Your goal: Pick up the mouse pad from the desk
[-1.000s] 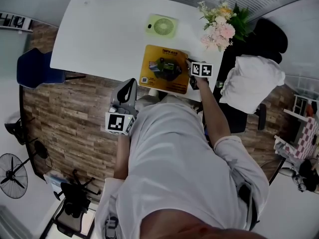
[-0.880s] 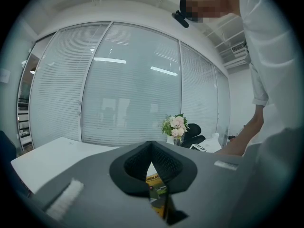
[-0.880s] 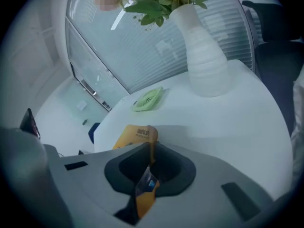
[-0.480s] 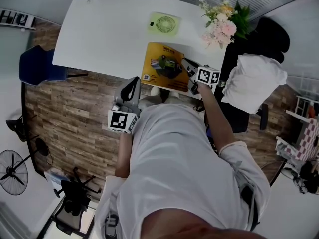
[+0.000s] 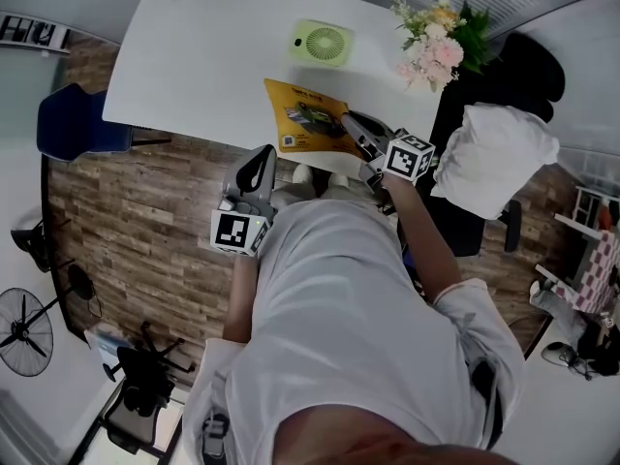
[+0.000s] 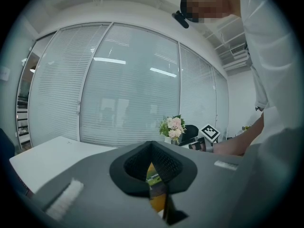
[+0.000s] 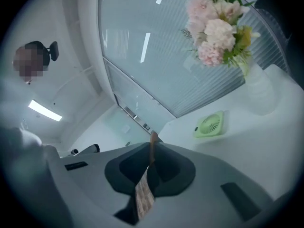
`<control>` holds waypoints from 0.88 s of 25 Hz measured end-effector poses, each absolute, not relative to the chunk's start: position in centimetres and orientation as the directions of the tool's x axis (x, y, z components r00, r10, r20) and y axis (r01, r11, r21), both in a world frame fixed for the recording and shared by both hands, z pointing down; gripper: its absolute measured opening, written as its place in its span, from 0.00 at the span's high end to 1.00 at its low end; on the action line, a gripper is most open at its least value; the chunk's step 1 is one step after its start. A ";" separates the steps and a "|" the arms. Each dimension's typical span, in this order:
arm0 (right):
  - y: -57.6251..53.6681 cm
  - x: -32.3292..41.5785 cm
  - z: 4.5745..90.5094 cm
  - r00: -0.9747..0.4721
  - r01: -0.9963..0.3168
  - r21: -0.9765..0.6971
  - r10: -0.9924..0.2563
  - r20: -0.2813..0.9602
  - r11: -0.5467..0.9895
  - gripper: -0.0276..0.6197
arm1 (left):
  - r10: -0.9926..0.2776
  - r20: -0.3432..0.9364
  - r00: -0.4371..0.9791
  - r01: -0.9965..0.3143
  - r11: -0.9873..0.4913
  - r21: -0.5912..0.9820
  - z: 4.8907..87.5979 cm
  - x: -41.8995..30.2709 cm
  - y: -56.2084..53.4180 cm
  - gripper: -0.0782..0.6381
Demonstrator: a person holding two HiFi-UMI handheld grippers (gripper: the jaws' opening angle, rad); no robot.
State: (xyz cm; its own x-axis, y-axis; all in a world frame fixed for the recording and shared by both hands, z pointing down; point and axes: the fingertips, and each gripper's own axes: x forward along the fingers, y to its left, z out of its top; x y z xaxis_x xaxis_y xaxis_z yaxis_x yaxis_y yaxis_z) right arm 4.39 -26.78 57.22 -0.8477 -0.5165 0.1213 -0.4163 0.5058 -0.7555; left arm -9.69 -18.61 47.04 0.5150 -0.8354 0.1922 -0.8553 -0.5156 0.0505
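right hand-held gripper (image 5: 351, 124) pinches the mouse pad (image 5: 300, 114) edge, left hand-held gripper (image 5: 260, 163) pressed together; lift steadily off the table (image 5: 194, 56)

- A green fan (image 5: 323, 44) is laid flat on the white desk (image 5: 194, 56), near its far edge.
- A bouquet of flowers (image 5: 434, 45) (pink and white) is set right of it.
- A blue chair (image 5: 73, 124) is placed at the desk's left end.
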 end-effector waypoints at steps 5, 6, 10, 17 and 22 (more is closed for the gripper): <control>-26.6 3.7 52.1 -0.855 -0.363 -0.736 -0.518 0.020 0.571 0.92 | -0.834 0.182 0.520 -0.853 -0.519 0.055 46.8 -9.7 -19.3 0.89; -26.6 3.7 50.9 -0.854 -0.357 -0.728 -0.521 0.001 0.585 0.92 | -0.834 0.178 0.523 -0.851 -0.522 0.056 46.7 -9.7 -19.4 0.89; -26.3 3.7 46.2 -0.845 -0.363 -0.658 -0.530 -0.065 0.660 0.92 | -0.829 0.165 0.534 -0.844 -0.533 0.058 46.1 -9.8 -19.6 0.89; -25.7 4.2 38.5 -0.822 -0.425 -0.478 -0.548 -0.151 0.769 0.92 | -0.815 0.136 0.564 -0.826 -0.561 0.062 45.3 -9.5 -20.5 0.89; -23.7 4.0 34.0 -0.822 -0.452 -0.353 -0.536 -0.193 0.819 0.91 | -0.806 0.111 0.582 -0.813 -0.578 0.066 44.3 -9.3 -20.8 0.89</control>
State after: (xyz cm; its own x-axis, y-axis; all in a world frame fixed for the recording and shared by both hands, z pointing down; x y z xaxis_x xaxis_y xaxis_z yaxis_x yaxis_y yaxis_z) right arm 4.02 -23.69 33.97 -0.8218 -0.5363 -0.1925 -0.4518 0.8192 -0.3533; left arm -9.28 -20.76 44.33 0.5820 -0.8056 0.1107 -0.8131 -0.5783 0.0665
